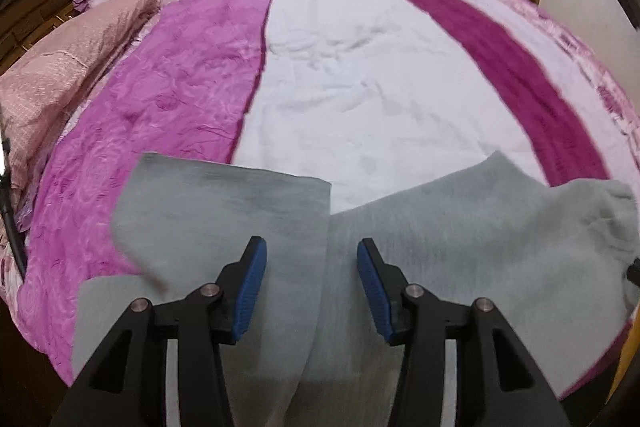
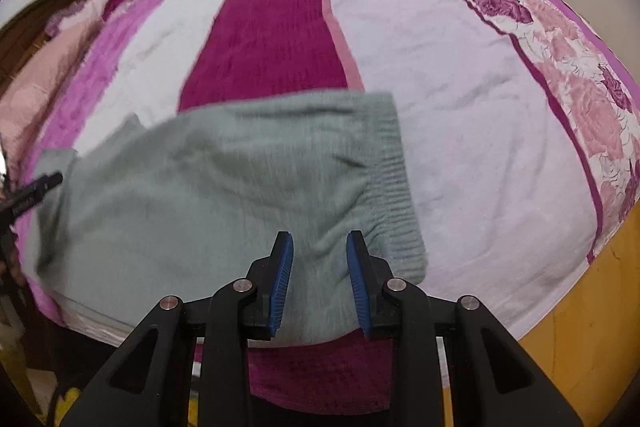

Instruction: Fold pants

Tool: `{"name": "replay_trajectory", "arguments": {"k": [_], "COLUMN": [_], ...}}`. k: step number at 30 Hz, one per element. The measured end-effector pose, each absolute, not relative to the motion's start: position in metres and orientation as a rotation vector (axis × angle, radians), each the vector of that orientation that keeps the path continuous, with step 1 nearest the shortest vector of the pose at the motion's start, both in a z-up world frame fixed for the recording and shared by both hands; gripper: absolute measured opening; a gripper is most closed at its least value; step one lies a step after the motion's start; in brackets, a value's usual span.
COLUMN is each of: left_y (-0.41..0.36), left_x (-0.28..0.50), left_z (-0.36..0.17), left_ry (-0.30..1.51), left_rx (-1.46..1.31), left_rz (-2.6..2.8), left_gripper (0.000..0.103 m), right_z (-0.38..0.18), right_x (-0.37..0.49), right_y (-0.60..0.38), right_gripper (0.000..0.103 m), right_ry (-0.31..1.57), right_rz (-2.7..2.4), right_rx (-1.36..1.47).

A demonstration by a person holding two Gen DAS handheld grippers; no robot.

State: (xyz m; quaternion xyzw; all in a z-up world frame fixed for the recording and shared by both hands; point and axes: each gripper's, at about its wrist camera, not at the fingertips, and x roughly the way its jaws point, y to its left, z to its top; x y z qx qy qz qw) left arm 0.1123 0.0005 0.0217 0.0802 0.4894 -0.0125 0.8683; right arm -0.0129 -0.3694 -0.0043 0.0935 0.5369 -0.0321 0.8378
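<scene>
- the grey pants [image 1: 420,239] lie on the striped bed cover [image 1: 360,75], at the near edge of the bed.
- left gripper [image 1: 311,291]: jaws apart, grey cloth below and from 10 to 2 o'clock, not pinched.
- right gripper [image 2: 319,283]: jaws narrow but apart, waistband [image 2: 396,195] at 1 o'clock.

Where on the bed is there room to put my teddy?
Lots of room beyond the grey pants: the white stripe between the pink side and the dark purple stripe. The near edge is crowded with pants and both grippers; pillows fill the left end.
</scene>
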Motion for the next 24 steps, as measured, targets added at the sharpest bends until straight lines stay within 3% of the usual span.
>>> {"name": "replay_trajectory", "arguments": {"k": [4, 9, 10, 12, 14, 24], "left_y": [-0.003, 0.002, 0.005, 0.010, 0.018, 0.107], "left_x": [0.123, 0.126, 0.127, 0.126, 0.123, 0.063], "left_z": [0.002, -0.005, -0.005, -0.002, 0.003, 0.052], "left_ry": [1.034, 0.980, 0.980, 0.972, 0.972, 0.871], "left_rx": [0.195, 0.187, 0.170, 0.132, 0.089, -0.177], "left_rz": [-0.012, 0.015, 0.013, 0.015, 0.020, 0.124], "left_gripper": [0.051, 0.061, 0.059, 0.042, 0.009, 0.004], "right_z": [-0.020, -0.025, -0.025, -0.026, -0.027, -0.027], "right_x": [-0.013, -0.011, -0.011, -0.012, -0.012, -0.011], "right_y": [-0.365, -0.360, -0.359, -0.358, -0.359, -0.359], "right_gripper": [0.023, 0.028, 0.028, 0.029, 0.029, 0.029], "right_ry": [1.135, 1.103, 1.096, 1.080, 1.077, 1.078], "right_rz": [-0.066, -0.079, -0.081, -0.079, -0.072, -0.063], "right_rx": [0.165, 0.127, 0.126, 0.127, 0.126, 0.140]}}
